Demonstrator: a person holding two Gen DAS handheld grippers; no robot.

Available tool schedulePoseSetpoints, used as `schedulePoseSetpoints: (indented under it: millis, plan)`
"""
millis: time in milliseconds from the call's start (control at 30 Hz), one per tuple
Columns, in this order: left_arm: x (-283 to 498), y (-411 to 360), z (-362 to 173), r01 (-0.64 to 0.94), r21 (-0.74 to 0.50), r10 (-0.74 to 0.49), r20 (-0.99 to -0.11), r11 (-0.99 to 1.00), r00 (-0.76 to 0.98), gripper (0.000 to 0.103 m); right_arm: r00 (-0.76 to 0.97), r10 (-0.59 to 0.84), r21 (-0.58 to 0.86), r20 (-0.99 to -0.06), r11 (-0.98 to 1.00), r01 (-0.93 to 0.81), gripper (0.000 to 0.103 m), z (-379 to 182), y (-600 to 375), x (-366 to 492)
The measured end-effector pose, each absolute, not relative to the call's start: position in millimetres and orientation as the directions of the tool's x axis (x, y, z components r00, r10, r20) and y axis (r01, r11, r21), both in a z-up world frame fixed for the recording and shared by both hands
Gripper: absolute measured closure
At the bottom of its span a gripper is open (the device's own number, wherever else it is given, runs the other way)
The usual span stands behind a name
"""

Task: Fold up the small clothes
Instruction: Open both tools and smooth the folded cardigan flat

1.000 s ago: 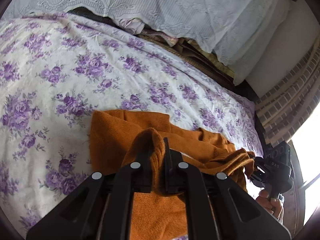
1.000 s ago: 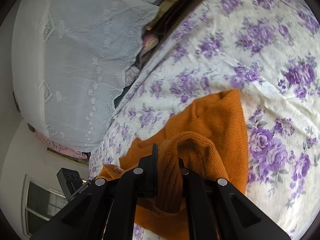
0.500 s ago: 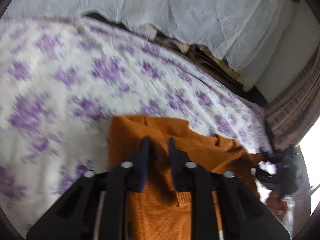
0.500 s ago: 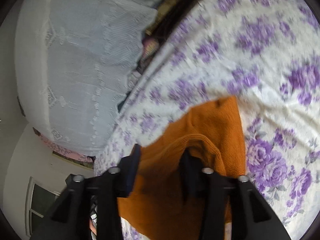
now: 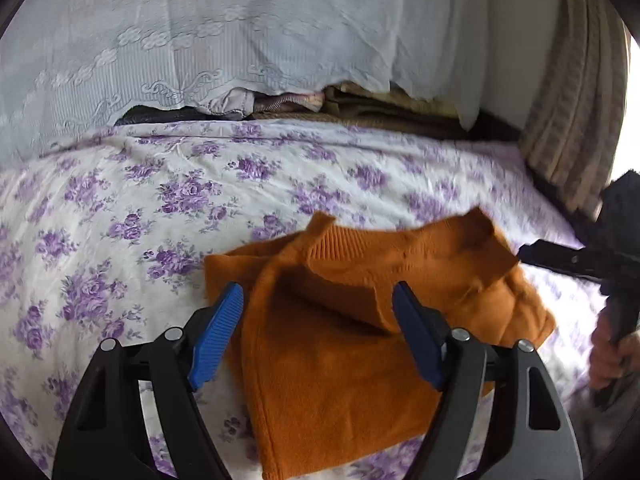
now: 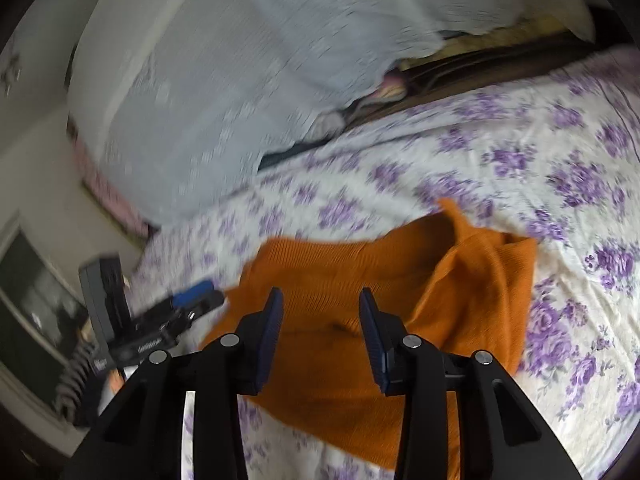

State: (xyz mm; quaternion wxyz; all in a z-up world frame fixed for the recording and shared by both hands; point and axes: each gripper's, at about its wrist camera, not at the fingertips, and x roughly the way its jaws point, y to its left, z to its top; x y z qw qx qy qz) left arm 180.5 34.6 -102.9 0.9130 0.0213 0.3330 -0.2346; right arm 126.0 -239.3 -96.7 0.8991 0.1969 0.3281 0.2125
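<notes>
In the left wrist view, the orange knitted garment [image 5: 360, 320] lies on the bed's white sheet printed with purple flowers [image 5: 120, 208], doubled over itself so that a ribbed edge crosses its upper layer; it sits there, to judge by its flattened lie, because a fold has just been laid down. The left claw [image 5: 318, 332] hangs above the garment's near part with its blue-padded jaws spreading wider, the cloth beneath them but not pinched, so it has let go and grasps nothing. At the right edge the right claw shows as a dark shape, held by the person's hand [image 5: 612, 348] just beside the garment's far corner. Behind the bed, a white lace cloth [image 5: 240, 40] drapes over stacked bedding. In the right wrist view, which is blurred, the same orange garment [image 6: 360, 280] spreads across the flowered sheet [image 6: 560, 140], with a raised, rumpled flap toward the right that probably still needs smoothing. The right claw [image 6: 320, 332] hovers over the garment's middle, its jaws apart yet narrowing a little, with no cloth between the pads, so it too is released. The left claw [image 6: 192, 300] appears at the left, beside the garment's edge, likewise clear of it. The next fold would seemingly call for fresh grips on an edge.
</notes>
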Motion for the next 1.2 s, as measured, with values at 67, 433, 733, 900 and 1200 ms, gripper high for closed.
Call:
schedulePoseSetpoints:
  millis: [67,433,733,900,1200]
  plan:
    - [180,37,-108,0.46,-0.112,-0.419,-0.637,0.881,0.647,0.028,0.662,0.51,0.448,-0.549,0.848,-0.283,0.063,-98,-229,118]
    - [224,12,-120,0.34,0.039,-0.202,-0.738,0.94,0.644,0.027,0.639,0.233,0.178,-0.733,0.972,-0.151,0.053,-119,-204,170]
    - [255,81,-120,-0.041,-0.304,-0.218,-0.763,0.952,0.609,0.018,0.779,0.29,0.543,-0.556,0.836,0.077,0.051,-122,-272,185]
    - [243,27,-107,0.12,-0.179,-0.215,-0.745,0.976,0.632,0.017,0.773,0.379,0.58,-0.509,0.815,-0.018,0.048,-113,-250,187]
    - [263,-3,-153,0.116,-0.052,-0.113,-0.781,0.992,0.614,0.004,0.722,0.412,0.562,-0.556,0.826,-0.039,0.046,-148,-247,211]
